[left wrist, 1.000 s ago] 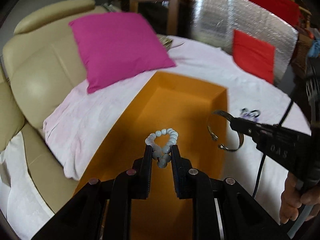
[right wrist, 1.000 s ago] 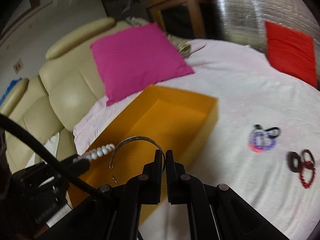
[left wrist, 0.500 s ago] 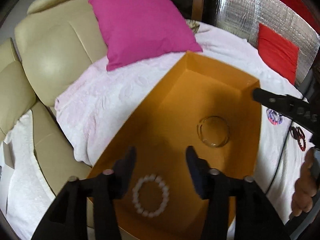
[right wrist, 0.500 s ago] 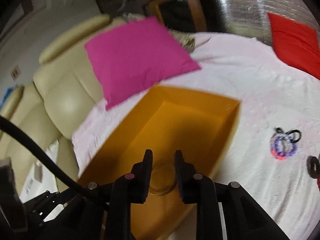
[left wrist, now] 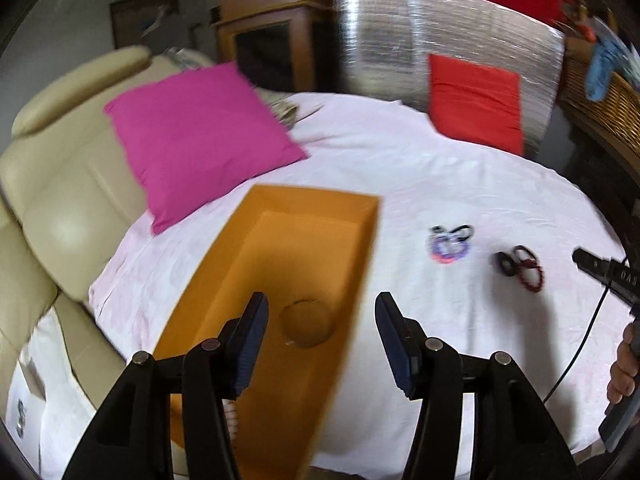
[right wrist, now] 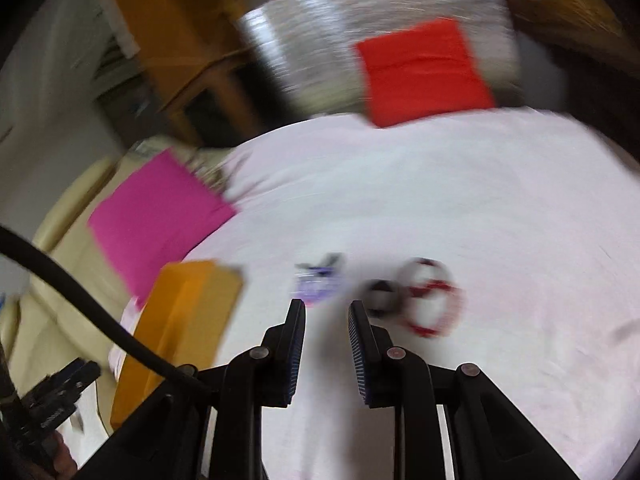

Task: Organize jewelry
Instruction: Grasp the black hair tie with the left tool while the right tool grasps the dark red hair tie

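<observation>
The left hand-held gripper hangs over the near end of the orange box, jaws wide and holding nothing. A thin metal bangle lies on the box floor directly between the fingertips, and a few white beads show at 7 o'clock from it, mostly hidden behind the left finger. The right hand-held gripper is also empty, jaws moderately apart, tilted down toward the pink-covered desk. A purple bracelet lies just beyond its fingertips at 12 o'clock; a dark ring and a red bead bracelet lie at 1 to 2 o'clock, touching each other. This view is motion-blurred. The orange box sits at 9 o'clock of the right hand-held gripper. Compared with one second ago, both hand-held grippers have released their pieces: the white beads and the bangle now rest in the box, and the right hand-held gripper has swung away from the box toward the loose bracelets.
</observation>
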Demonstrator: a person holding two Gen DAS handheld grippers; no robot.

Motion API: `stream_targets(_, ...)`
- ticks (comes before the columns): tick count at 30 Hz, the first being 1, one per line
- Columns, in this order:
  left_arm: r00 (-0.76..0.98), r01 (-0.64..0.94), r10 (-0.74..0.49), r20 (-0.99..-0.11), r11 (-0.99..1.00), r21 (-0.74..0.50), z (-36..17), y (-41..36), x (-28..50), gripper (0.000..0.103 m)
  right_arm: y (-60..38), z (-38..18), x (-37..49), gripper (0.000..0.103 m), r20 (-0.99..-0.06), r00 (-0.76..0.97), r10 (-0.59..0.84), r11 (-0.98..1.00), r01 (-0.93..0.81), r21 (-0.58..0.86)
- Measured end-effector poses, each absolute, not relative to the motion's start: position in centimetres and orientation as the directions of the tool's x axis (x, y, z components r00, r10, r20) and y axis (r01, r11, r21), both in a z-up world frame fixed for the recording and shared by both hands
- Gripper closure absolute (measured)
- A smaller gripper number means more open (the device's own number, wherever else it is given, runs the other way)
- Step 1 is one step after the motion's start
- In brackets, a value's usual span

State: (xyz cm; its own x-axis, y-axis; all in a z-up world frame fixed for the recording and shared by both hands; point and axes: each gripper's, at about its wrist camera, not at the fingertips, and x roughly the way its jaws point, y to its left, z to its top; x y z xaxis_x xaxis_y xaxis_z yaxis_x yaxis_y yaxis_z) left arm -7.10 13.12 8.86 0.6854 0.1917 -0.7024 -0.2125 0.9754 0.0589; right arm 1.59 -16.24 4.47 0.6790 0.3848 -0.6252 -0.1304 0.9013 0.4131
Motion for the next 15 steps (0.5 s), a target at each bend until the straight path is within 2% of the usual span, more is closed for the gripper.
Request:
stream_targets(7,0.682,-0.116,0.139,-0.718,0.990,0.082,8.8,6.1,-3.3,0.043,-25.3,1.8,2.8,0.078,-0.681,0.644,0.349,0.879,0.026,0.476)
stream_targets(15,0.677,-0.009,0.046,-0.734,0.998,0.054,5.2,-1.4,2.5,0.043,-30.5,0.1,3.9,0.078,-0.687,0.633,0.357,0.841,0.101,0.531)
